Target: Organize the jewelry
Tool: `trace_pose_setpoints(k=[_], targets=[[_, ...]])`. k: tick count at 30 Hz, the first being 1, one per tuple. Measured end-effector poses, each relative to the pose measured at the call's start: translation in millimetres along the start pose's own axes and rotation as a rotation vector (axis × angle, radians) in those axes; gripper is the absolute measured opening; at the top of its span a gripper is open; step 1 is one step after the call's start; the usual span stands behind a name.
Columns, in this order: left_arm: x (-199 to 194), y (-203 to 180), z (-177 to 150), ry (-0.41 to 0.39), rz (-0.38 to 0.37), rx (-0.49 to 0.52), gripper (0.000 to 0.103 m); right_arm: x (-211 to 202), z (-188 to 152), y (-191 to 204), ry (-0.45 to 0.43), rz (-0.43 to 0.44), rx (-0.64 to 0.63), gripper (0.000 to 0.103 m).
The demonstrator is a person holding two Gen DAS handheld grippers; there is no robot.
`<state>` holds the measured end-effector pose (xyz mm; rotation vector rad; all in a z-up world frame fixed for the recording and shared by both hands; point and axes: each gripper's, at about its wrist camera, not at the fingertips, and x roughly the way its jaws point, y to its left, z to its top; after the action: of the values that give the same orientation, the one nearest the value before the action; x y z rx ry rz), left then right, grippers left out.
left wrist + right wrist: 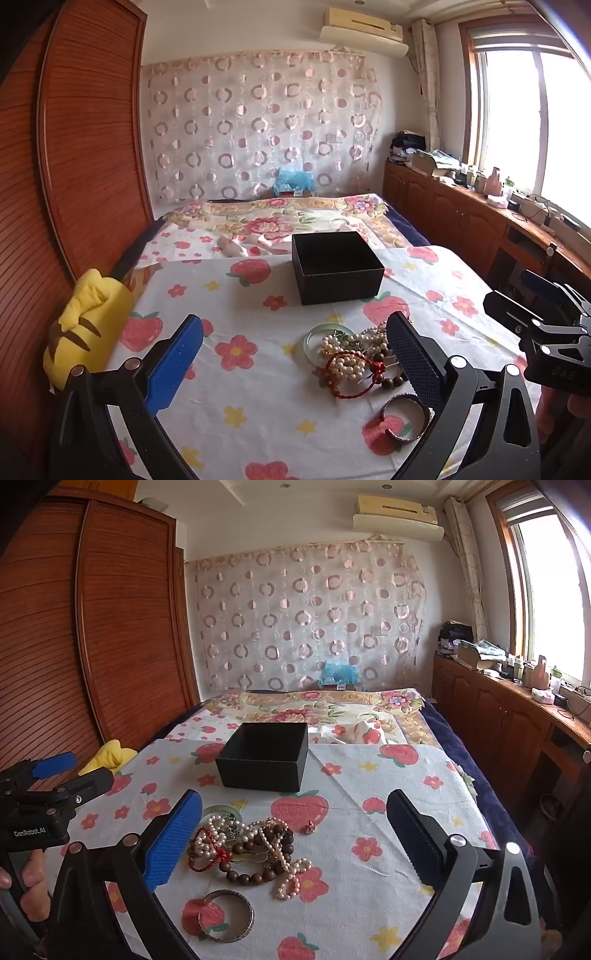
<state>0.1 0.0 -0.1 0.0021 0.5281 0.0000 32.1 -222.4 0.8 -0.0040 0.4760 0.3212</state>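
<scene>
Left hand-held gripper (295, 365): jaws wide, holding nothing, hovering above the flowered cloth (258, 417). Right hand-held gripper (295, 845): jaws likewise wide and empty. Each unit is visible at the edge of the other's view, so the 2 sit side by side, well apart.

Task items: a tangled jewelry pile (251, 845) of pearl strands, brown wooden beads and a red cord bracelet (354, 374) lies on the cloth. A pale green bangle (317, 339) lies at the pile's far left edge. 1 silver bangle (227, 915) lies alone, just nearer than the pile. A small pendant (309, 826) lies just to the pile's right. The black box (266, 755), open, stands beyond the pile; its floor is hidden from view.

Judgement: no piece appears boxed yet. Recommended procedure: take the separate silver bangle first, pinching across its rim, since the strands are interlocked and will likely drag neighbours.

Position: the pile lies ahead of the right unit, toward its blue finger; in the left view it lies against the black finger.
</scene>
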Motion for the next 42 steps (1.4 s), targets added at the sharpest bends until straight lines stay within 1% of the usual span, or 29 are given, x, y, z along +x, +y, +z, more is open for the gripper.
trace_pose_setpoints(k=[1,4,10,42], targets=[[-0.9,0.1,-0.1,-0.015,-0.003,-0.002,0.096,0.2,0.0,0.0,0.001,0.001,0.000,0.101],[-1.3,0.4,-0.1,-0.016,0.000,-0.004,0.096,-0.5,0.2,-0.1,-0.001,0.000,0.000,0.101],[0.0,0.6,0.1,-0.005,-0.002,-0.004,0.096,-1.3,0.6,-0.3,-0.003,0.000,0.001,0.101],[-1.4,2.4,-1.1,-0.008,0.000,-0.011,0.096,-1.1,1.2,-0.9,-0.008,0.002,0.005,0.101]])
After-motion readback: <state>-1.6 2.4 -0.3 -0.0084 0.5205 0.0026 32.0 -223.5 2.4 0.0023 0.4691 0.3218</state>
